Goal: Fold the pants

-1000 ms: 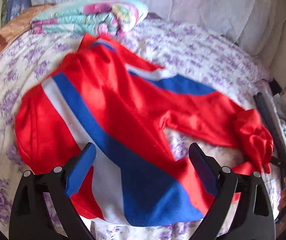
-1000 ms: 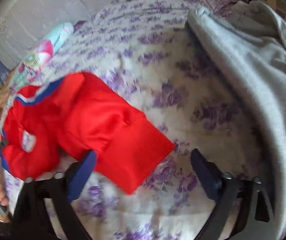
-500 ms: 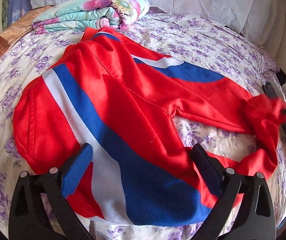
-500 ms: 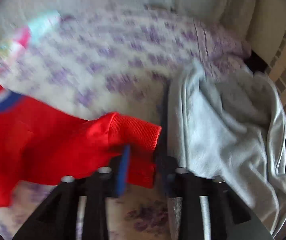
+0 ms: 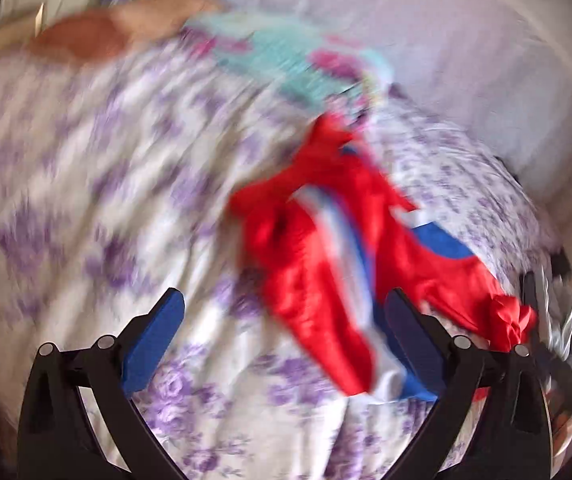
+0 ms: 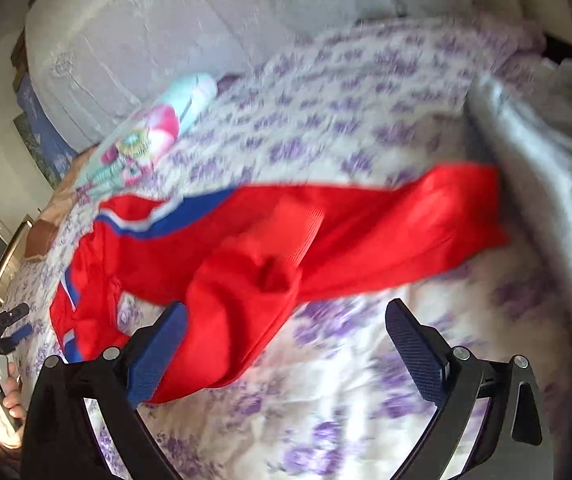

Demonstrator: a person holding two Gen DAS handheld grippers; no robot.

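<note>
Purple-flowered sheeting covers the bed (image 6: pixel 366 400), the landmark for everything else. Across the bed's middle lie the red pants (image 6: pixel 366 232) with blue and white stripes, rumpled, one leg stretched toward the grey garment (image 6: pixel 558 168) heaped at the bed's right edge. Toward the bed's head rests a folded turquoise-and-pink blanket (image 6: pixel 145 144). Low over the bed's near side, the left hand-held gripper (image 5: pixel 283 320) stands wide and holds nothing; the right hand-held gripper (image 6: pixel 286 326) is likewise wide, a red fold lying across its left finger.
</note>
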